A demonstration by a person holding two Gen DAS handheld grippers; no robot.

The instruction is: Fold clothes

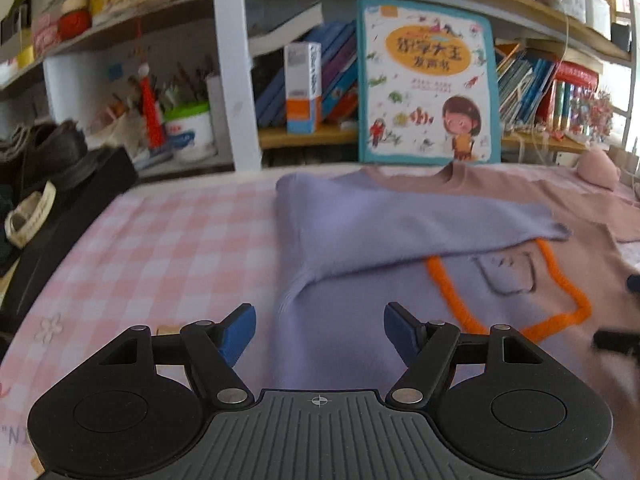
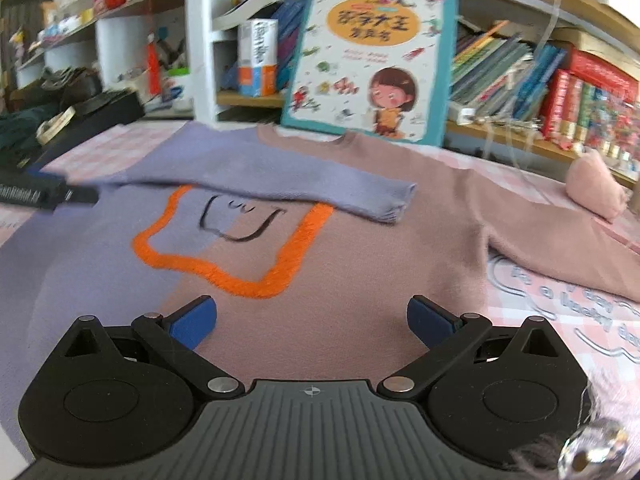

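- One sweater [image 2: 360, 208], half lilac, half dusty pink, lies flat on the pink-checked bed [image 1: 168, 240] before a bookshelf [image 2: 520, 80]; its lilac sleeve [image 2: 280, 184] lies folded across the chest, its pink sleeve [image 2: 560, 248] spread out.
- Soft, light, limp knit, I judge; it will sag and drag.
- Likely holds: pink cuff, shoulder or hem.
- Left gripper [image 1: 319, 332] and right gripper [image 2: 312, 322] hover over it, fingers apart, holding nothing.

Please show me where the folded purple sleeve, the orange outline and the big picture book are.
purple sleeve [image 2: 304, 184], right wrist view, middle of the sleeve.
orange outline [image 2: 240, 278], right wrist view, bottom edge.
picture book [image 1: 428, 80], left wrist view, cover centre.
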